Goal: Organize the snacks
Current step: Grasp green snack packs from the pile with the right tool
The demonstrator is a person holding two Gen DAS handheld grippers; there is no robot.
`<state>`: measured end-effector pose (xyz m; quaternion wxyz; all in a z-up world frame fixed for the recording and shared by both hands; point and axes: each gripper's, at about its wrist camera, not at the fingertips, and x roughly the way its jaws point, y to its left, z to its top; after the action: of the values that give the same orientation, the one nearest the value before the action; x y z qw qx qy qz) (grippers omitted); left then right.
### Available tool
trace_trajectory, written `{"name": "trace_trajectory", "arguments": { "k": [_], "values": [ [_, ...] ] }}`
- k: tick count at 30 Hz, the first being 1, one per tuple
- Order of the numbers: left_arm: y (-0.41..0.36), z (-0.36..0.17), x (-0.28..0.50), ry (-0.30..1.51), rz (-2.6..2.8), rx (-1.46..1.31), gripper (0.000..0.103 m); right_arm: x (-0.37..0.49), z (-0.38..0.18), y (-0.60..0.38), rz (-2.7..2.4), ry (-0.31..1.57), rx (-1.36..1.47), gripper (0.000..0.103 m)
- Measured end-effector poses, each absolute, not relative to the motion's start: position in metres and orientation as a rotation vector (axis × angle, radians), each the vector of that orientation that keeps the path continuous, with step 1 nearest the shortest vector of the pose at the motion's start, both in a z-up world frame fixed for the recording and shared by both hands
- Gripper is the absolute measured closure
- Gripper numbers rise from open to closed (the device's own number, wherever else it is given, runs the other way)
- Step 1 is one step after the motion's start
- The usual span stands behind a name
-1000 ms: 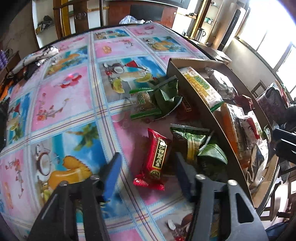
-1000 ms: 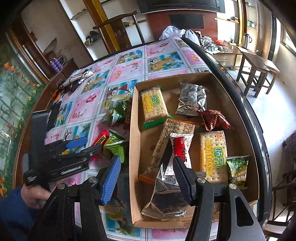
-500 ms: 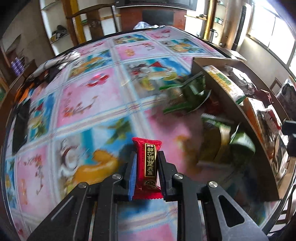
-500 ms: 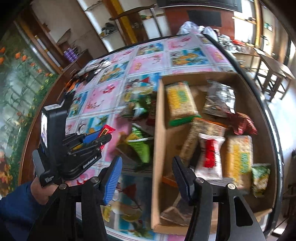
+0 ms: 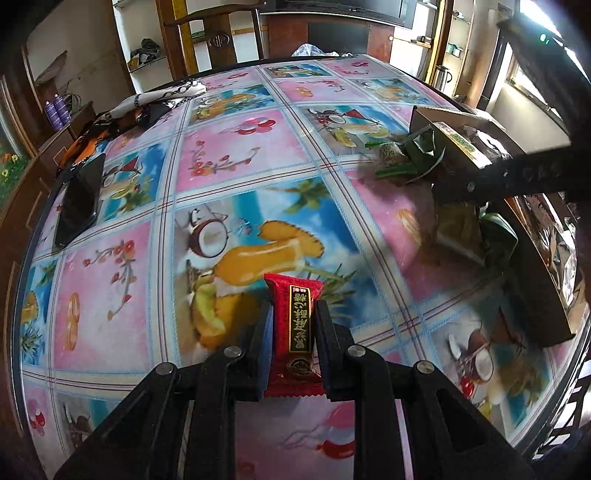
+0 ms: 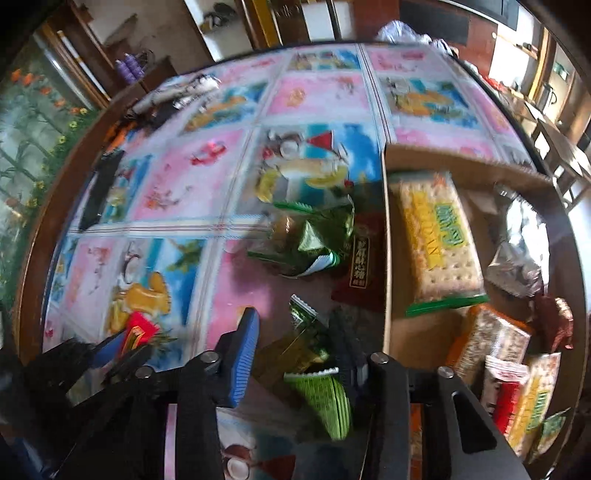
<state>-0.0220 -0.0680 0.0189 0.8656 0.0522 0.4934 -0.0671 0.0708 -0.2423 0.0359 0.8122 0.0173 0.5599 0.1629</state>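
Note:
My left gripper [image 5: 291,314] is shut on a red snack packet [image 5: 297,332] and holds it above the flowered tablecloth; it shows in the right wrist view [image 6: 138,332] too. My right gripper [image 6: 295,332] is open over green snack packets [image 6: 314,373] lying on the table beside the cardboard box [image 6: 386,258]. More green packets [image 6: 314,236] and a dark red packet [image 6: 360,266] lie by the box's left wall. The box holds cracker packs [image 6: 436,236] and several other snacks.
A black phone [image 5: 79,199] lies at the table's left edge. Cloth and clutter [image 5: 147,103] sit at the far left. The right arm [image 5: 517,173] crosses the left wrist view over the box [image 5: 443,114]. A chair [image 5: 218,33] stands behind the table.
My left gripper closed on the red packet, lifted it and carried it left, away from the box. My right gripper moved left from over the box to over the green packets.

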Motion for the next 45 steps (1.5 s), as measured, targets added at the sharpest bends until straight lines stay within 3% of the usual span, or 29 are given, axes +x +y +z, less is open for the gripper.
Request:
{"name": "trace_trajectory", "arguments": {
  "k": [6, 18, 27, 36, 37, 38, 40, 41, 42, 45],
  "values": [
    [-0.065, 0.019, -0.023, 1.034, -0.166, 0.117, 0.083, 0.037, 0.027, -0.232, 0.505, 1.281, 0.115, 0.061],
    [-0.059, 0.019, -0.023, 1.032, -0.219, 0.152, 0.082, -0.016, 0.045, -0.263, 0.440, 1.234, 0.325, 0.061],
    [-0.036, 0.020, -0.028, 1.030, -0.217, 0.162, 0.082, -0.009, 0.013, -0.249, 0.349, 1.342, 0.444, 0.061],
    [-0.028, 0.019, -0.035, 1.015, -0.221, 0.175, 0.082, 0.004, 0.019, -0.201, 0.260, 1.271, 0.105, 0.062],
    [-0.028, 0.020, -0.035, 1.014, -0.222, 0.171, 0.082, 0.002, 0.020, -0.195, 0.255, 1.255, 0.055, 0.064],
    [-0.027, 0.020, -0.036, 1.013, -0.222, 0.166, 0.082, 0.000, 0.020, -0.194, 0.255, 1.248, 0.048, 0.073],
    [-0.027, 0.020, -0.036, 1.012, -0.220, 0.164, 0.082, -0.003, 0.020, -0.199, 0.264, 1.238, 0.056, 0.075],
    [-0.027, 0.020, -0.036, 1.011, -0.218, 0.161, 0.082, -0.005, 0.021, -0.202, 0.281, 1.231, 0.076, 0.081],
    [-0.027, 0.020, -0.035, 1.010, -0.216, 0.158, 0.082, -0.005, 0.021, -0.203, 0.288, 1.232, 0.085, 0.093],
    [-0.027, 0.020, -0.034, 1.010, -0.211, 0.148, 0.082, -0.010, 0.023, -0.206, 0.298, 1.238, 0.103, 0.094]
  ]
}}
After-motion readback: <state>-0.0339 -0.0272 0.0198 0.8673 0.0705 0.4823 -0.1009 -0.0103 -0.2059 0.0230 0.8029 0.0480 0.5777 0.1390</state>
